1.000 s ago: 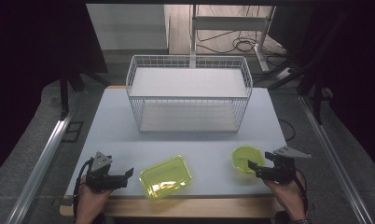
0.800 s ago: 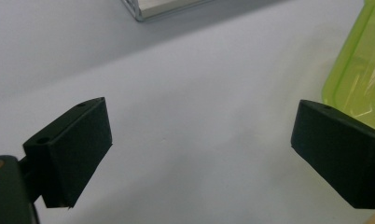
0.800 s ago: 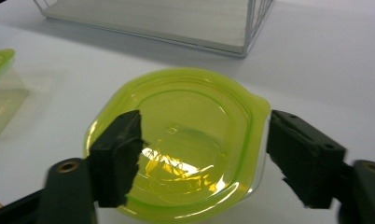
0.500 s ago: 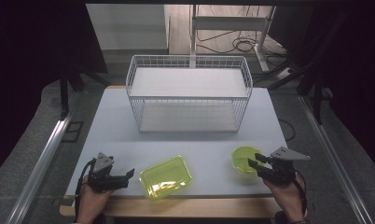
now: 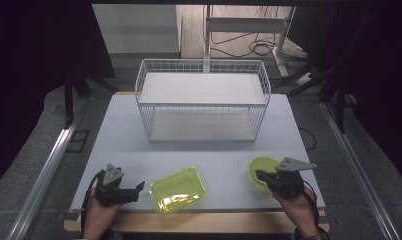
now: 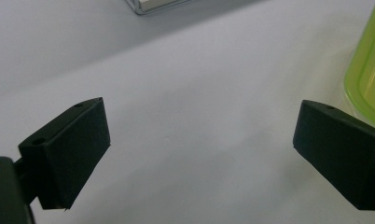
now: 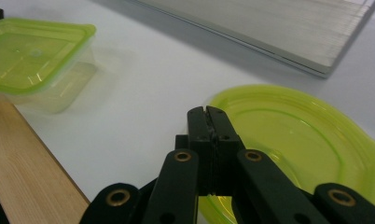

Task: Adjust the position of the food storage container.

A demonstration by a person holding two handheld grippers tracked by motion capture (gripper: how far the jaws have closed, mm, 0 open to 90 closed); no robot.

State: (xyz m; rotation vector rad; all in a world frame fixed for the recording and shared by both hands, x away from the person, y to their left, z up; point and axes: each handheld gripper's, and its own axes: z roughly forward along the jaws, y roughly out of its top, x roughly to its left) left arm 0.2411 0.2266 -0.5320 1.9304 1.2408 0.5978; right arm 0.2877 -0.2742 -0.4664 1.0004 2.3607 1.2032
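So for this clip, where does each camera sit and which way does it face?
High view: above the near table edge, looking forward and down at the basket, tub and bowl; both hands and claws show.
Left gripper view: on the left claw, jaws wide apart, low over the table, tub edge at right.
Right gripper view: on the right claw, jaws shut over the bowl.
Both gripper views share the tub.

White table point(image 5: 119, 145): wire basket point(image 5: 203, 100) at 12 o'clock, green rectangular container point(image 5: 178, 189) at 6, green round lid point(image 5: 261, 169) at 4.
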